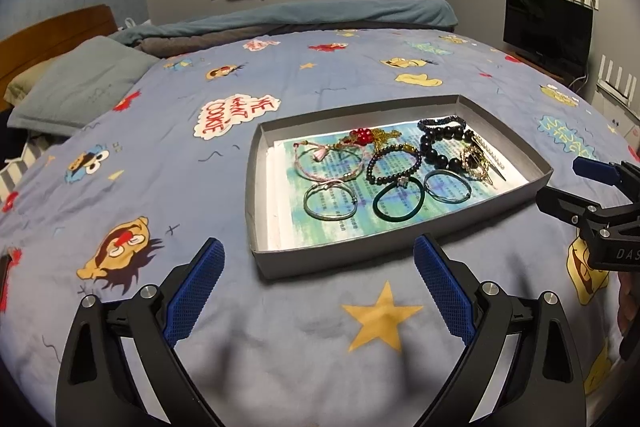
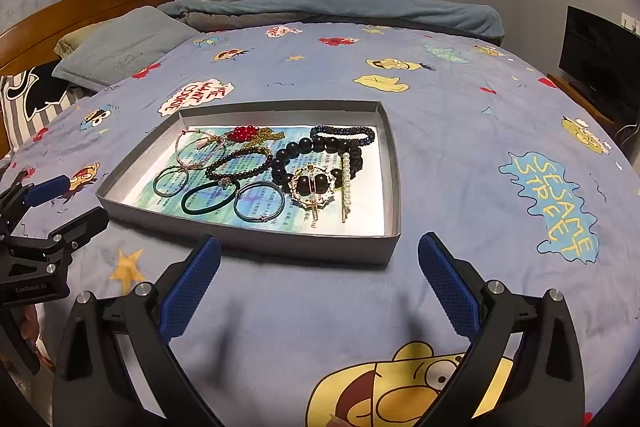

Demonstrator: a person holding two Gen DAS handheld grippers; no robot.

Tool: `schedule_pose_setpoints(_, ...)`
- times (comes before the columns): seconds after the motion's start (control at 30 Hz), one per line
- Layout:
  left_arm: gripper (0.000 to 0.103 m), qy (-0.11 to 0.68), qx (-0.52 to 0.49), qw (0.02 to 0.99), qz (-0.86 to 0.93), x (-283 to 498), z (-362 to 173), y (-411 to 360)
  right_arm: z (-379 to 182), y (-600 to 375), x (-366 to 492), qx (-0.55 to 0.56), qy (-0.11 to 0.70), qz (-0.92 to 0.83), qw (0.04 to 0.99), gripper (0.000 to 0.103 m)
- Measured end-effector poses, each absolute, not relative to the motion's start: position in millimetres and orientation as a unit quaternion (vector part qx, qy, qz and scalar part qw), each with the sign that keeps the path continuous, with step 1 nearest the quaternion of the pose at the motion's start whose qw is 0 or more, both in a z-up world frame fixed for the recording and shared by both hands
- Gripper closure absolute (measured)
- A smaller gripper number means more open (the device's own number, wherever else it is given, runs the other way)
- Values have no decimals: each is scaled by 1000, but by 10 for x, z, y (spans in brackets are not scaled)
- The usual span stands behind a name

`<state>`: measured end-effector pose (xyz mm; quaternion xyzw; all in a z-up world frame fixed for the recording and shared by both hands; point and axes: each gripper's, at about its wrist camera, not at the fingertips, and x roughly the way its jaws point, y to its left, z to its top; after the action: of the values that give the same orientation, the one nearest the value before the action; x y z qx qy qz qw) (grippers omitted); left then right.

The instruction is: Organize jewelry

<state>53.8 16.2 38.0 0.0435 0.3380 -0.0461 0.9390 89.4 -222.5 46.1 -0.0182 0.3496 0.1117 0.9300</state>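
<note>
- Nine or so pieces of jewelry already lie in the grey tray (image 2: 256,239) on the bed (image 2: 440,131), so gathering looks done; sorting does not.
- Toward the near side the hoops sit fairly neatly and apart: a dark green hair tie (image 2: 210,197), a teal bangle (image 2: 259,201) just beside it, and a smaller bangle (image 2: 171,181) to the left.
- Further back it is a jumble: the black bead bracelet (image 2: 316,151) touches the gold hairpin (image 2: 314,187), a pearl clip (image 2: 345,183) lies alongside, and the red bead cluster (image 2: 243,133) is tangled with a gold chain (image 2: 268,138).
- I'd judge the task early or midway: the crowded pieces want separating.
- The left hand-held gripper (image 1: 318,289) hangs over the bedspread just short of the tray's near wall, jaws spread wide, holding nothing, touching nothing.
- The right hand-held gripper (image 2: 320,287) is the same: wide apart, empty, near the tray's front edge but clear of it.
</note>
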Motion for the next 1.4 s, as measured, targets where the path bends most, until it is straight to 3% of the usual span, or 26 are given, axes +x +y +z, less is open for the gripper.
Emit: schedule_pose_setpoints(1.4, 8, 339, 40, 938, -57, 548, 362, 170, 421, -2196, 897, -27, 352, 107, 930, 5)
